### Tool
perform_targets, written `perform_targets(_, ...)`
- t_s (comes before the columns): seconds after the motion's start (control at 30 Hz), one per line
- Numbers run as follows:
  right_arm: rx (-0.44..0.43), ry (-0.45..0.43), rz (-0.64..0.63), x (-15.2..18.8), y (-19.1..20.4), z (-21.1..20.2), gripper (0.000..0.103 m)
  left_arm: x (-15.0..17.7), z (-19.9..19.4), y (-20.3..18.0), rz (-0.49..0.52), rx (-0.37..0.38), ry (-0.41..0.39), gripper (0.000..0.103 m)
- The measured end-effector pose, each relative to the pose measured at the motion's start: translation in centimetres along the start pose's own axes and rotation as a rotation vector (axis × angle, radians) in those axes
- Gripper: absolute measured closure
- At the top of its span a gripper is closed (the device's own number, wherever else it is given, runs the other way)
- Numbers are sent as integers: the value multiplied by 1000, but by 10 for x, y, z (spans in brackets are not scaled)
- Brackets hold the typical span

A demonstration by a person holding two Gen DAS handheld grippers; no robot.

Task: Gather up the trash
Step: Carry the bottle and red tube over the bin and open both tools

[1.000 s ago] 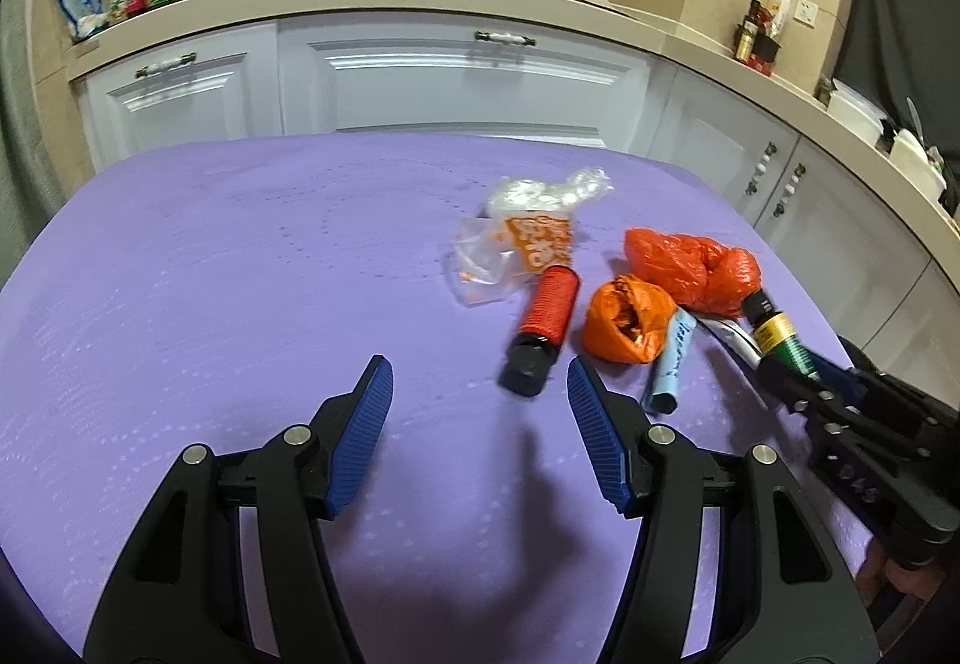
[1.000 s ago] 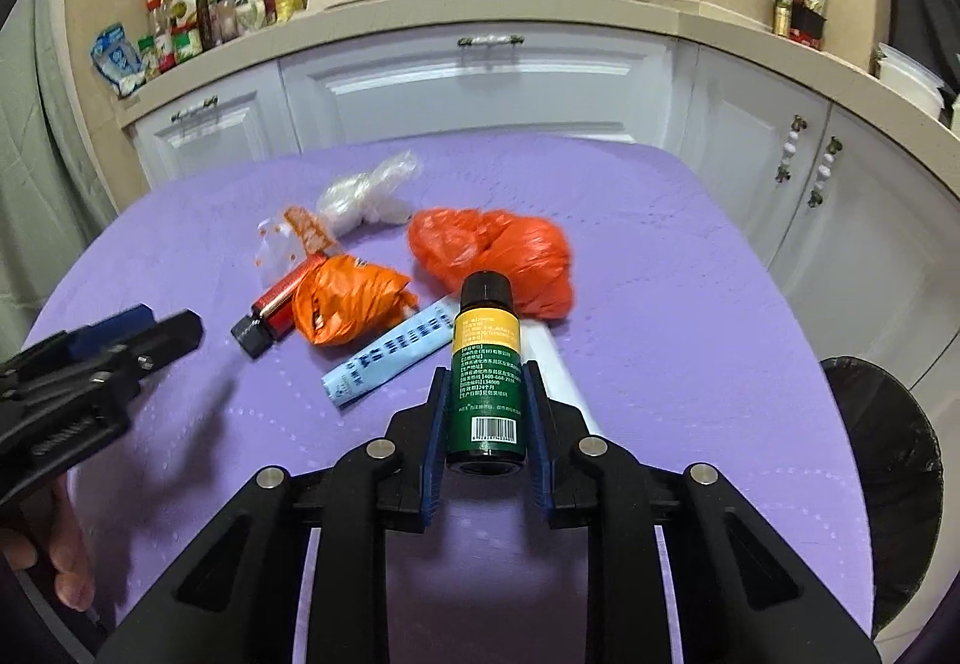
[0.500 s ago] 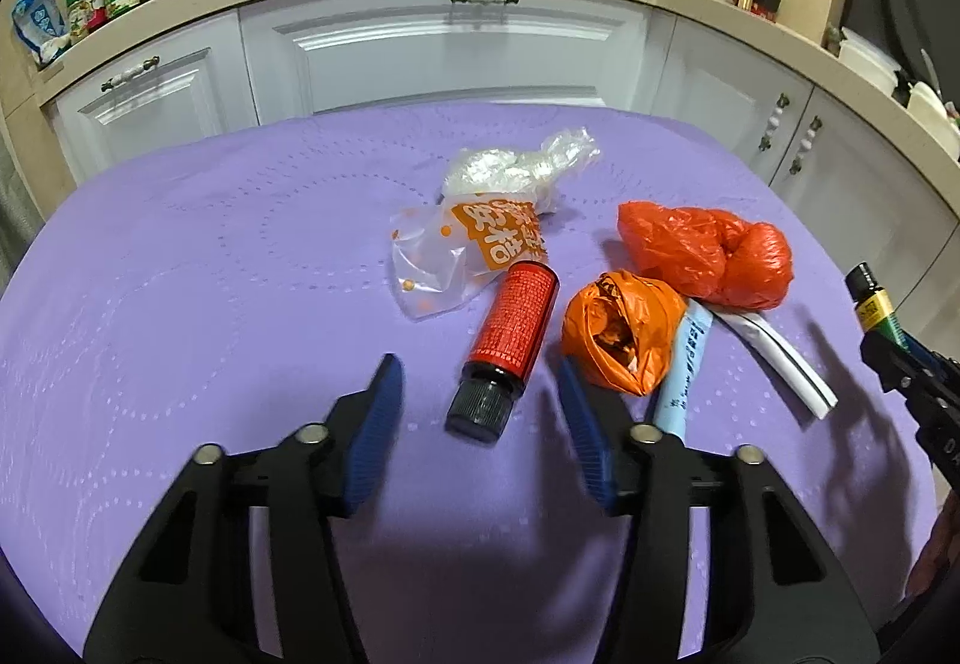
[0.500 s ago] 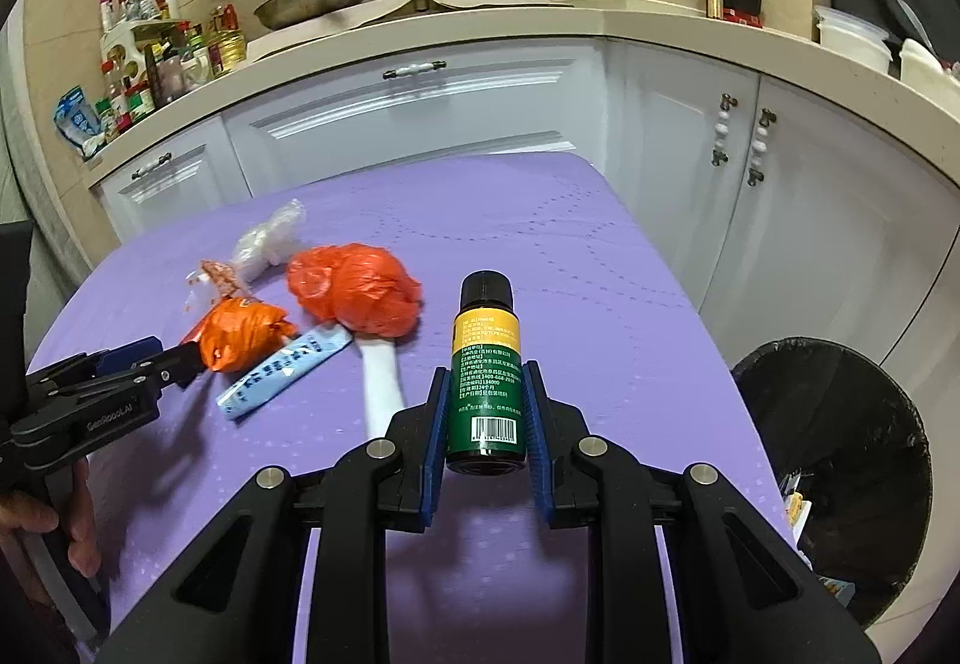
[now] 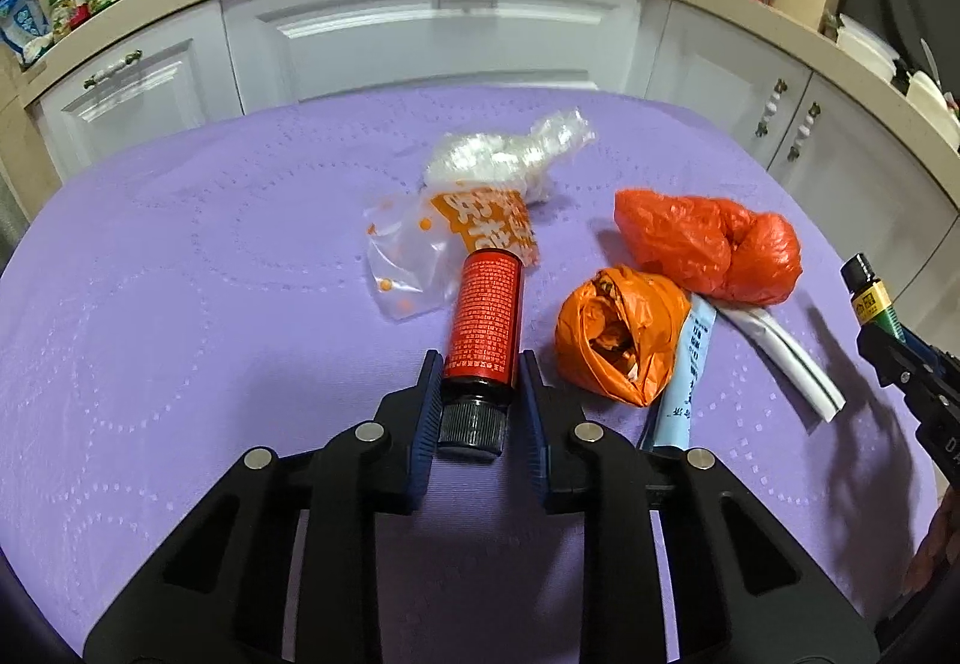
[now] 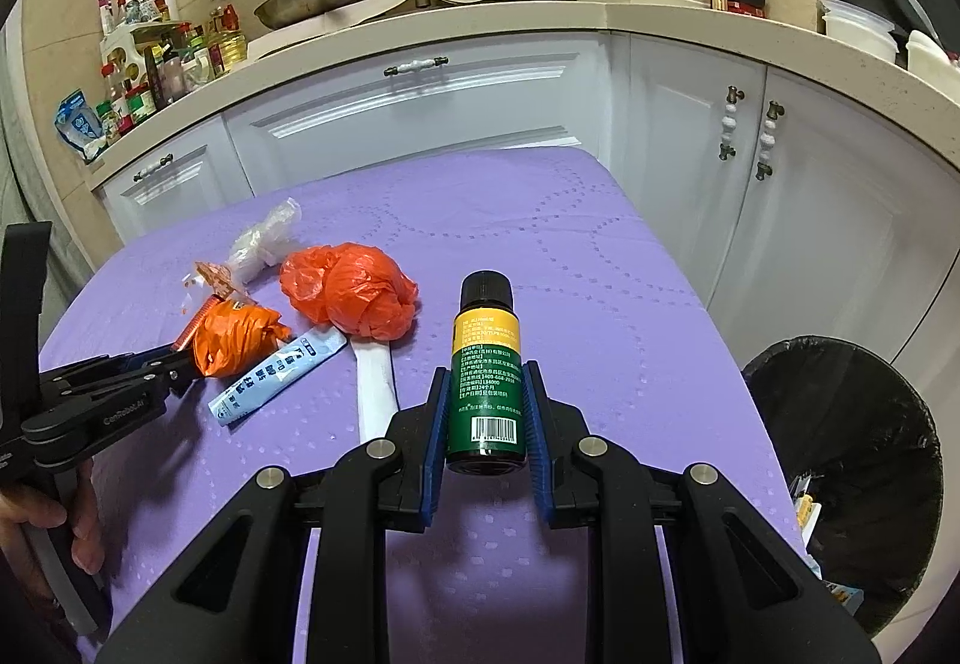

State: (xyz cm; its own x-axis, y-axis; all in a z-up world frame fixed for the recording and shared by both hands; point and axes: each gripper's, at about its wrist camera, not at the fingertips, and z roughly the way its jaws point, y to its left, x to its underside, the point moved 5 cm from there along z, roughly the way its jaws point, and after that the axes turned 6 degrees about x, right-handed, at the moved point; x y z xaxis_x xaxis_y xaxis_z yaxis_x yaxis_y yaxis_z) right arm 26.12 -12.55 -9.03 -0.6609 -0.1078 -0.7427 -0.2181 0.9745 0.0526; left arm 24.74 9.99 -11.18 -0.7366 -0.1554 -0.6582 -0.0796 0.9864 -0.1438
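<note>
The left gripper (image 5: 477, 412) has come in around the red bottle (image 5: 485, 331), which was lying free a second ago; its fingers are closing on the cap end, just short of the orange bag (image 5: 618, 334) on the tabletop (image 5: 180, 304). The right gripper (image 6: 485, 424) stays clenched on the green bottle (image 6: 485, 370), now nearer the bin (image 6: 852, 460). Two pieces look ready to drop.

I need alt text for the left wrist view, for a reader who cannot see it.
The left tongs are closing around the capped end of a red bottle lying on a purple table. Beyond lie two orange bags, clear wrappers and a blue sachet; white cabinets stand behind.
</note>
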Motion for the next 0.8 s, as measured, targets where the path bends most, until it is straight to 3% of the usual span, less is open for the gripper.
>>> perform_targets(0.47, 9, -123, -4, -16, -4, -46, 79, -1, -81, -3, -25, -23, -207, 79)
perform_targets(0.8, 51, -200, 27, -14, -35, -91, 79, -1, -120, -43, 15, 9, -291, 79)
